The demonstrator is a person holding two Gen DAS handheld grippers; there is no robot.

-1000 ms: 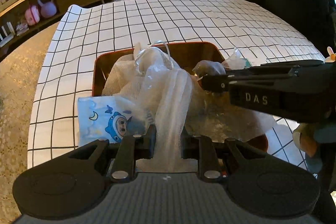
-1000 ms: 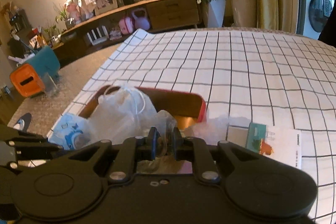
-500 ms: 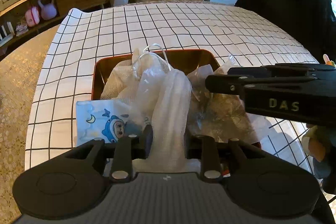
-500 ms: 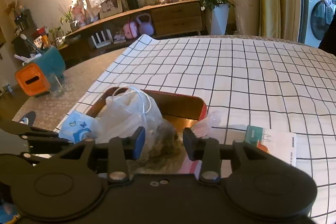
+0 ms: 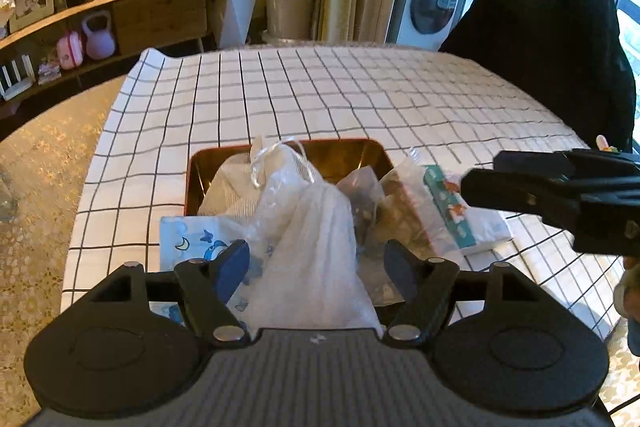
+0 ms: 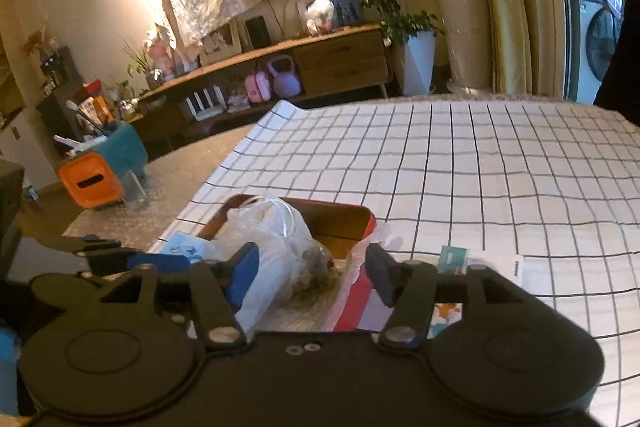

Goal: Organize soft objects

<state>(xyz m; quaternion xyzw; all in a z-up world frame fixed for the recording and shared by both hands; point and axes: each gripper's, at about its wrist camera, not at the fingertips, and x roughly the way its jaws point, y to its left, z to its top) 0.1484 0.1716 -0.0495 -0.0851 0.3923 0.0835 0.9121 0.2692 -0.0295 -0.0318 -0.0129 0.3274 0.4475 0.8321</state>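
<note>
Both claws now off the bags, tray [image 5: 352,155] mostly hidden.

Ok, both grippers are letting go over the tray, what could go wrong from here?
1. The white mesh bag drapes over the tray edge between the opening left gripper jaws; it may slide out.
2. The clear bag sits between the opening right gripper jaws and could snag on withdrawal.

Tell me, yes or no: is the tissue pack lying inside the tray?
No, the tissue pack lies on the checked cloth beside the tray.
</note>
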